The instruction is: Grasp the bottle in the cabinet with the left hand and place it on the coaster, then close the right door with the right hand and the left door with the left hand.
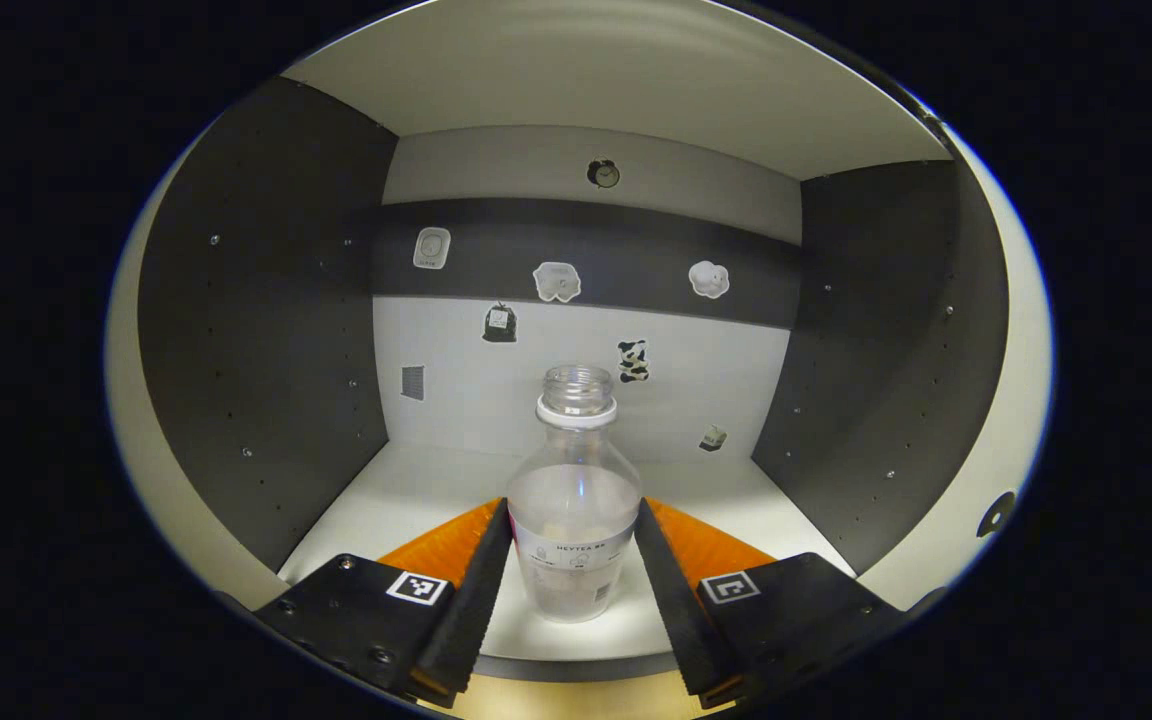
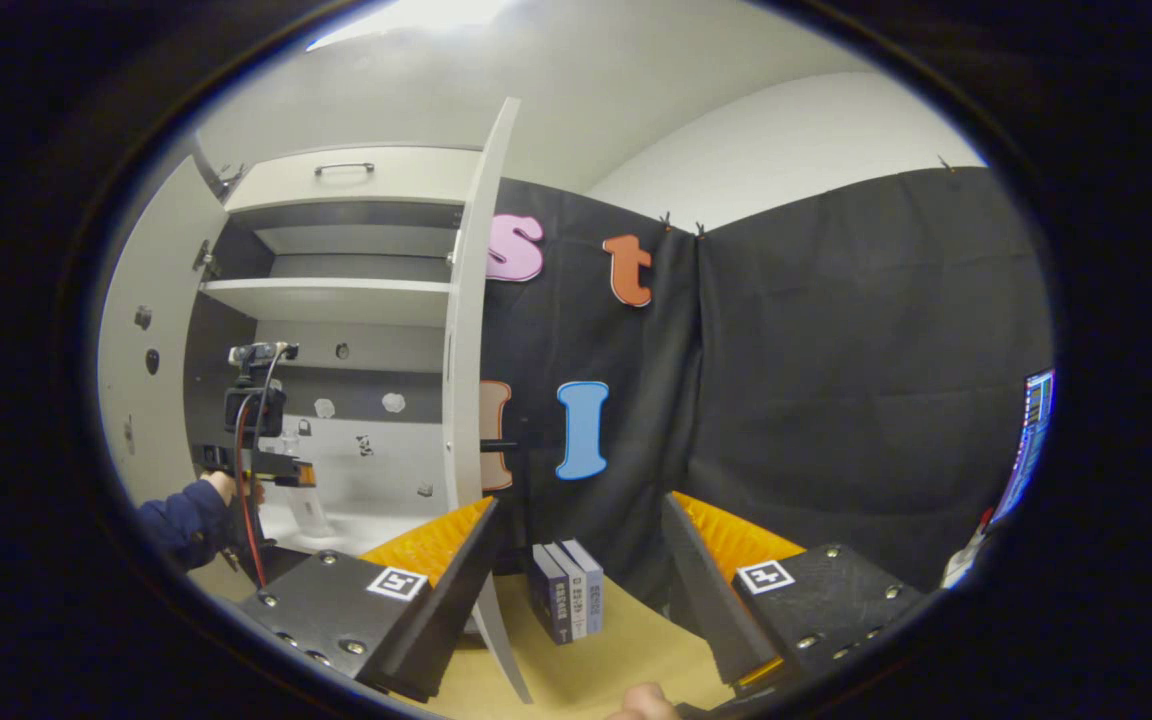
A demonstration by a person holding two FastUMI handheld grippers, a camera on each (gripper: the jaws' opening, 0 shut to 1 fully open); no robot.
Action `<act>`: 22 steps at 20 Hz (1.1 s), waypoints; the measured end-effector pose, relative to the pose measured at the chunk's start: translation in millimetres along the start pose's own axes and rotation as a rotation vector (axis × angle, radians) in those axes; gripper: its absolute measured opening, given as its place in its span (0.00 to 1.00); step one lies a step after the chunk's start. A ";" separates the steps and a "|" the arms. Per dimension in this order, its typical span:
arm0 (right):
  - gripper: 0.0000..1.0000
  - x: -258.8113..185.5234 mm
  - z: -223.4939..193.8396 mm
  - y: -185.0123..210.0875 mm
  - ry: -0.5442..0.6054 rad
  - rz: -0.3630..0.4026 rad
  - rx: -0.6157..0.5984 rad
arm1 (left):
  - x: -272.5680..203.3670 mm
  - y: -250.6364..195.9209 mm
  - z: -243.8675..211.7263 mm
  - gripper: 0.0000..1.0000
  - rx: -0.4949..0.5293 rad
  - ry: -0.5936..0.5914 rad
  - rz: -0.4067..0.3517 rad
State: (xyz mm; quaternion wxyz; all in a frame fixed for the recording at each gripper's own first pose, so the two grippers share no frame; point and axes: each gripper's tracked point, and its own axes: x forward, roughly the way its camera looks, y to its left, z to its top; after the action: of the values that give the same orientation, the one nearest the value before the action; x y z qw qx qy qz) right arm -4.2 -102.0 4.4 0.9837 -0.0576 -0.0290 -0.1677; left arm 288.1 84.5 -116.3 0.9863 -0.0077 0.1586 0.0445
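- Left gripper (image 1: 573,560), bottom centre: jaws spread, flanking bottle (image 1: 573,500), contact uncertain.
- Bottle upright at cabinet (image 1: 266,330) shelf front, mid-frame.
- Close squarely below shoulder; uncapped, so lift level.
- Right gripper (image 2: 576,590) spread, idle.

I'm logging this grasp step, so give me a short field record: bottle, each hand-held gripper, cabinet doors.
bottle: uncapped, upright on the cabinet floor near the front edge
left hand-held gripper: inside the cabinet, fingers on both sides of the bottle; contact unclear
right hand-held gripper: open, nothing between its fingers, outside the cabinet
right door: open
left door: open
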 end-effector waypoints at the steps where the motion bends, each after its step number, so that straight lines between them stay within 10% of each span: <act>1: 0.93 -0.3 0.4 0.5 -0.002 0.004 0.004 | -4.3 -1.3 -0.4 0.77 0.005 -0.005 -0.008; 22: 0.93 -23.6 2.6 4.1 -0.010 0.126 0.011 | -178.9 -53.1 -106.2 0.77 0.113 -0.042 -0.332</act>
State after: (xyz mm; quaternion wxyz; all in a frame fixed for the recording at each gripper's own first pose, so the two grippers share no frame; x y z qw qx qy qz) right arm -25.1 -90.1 4.7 0.9925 -0.0547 -0.0311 -0.1048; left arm 90.5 13.2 -161.0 0.9821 0.0226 0.1366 -0.1279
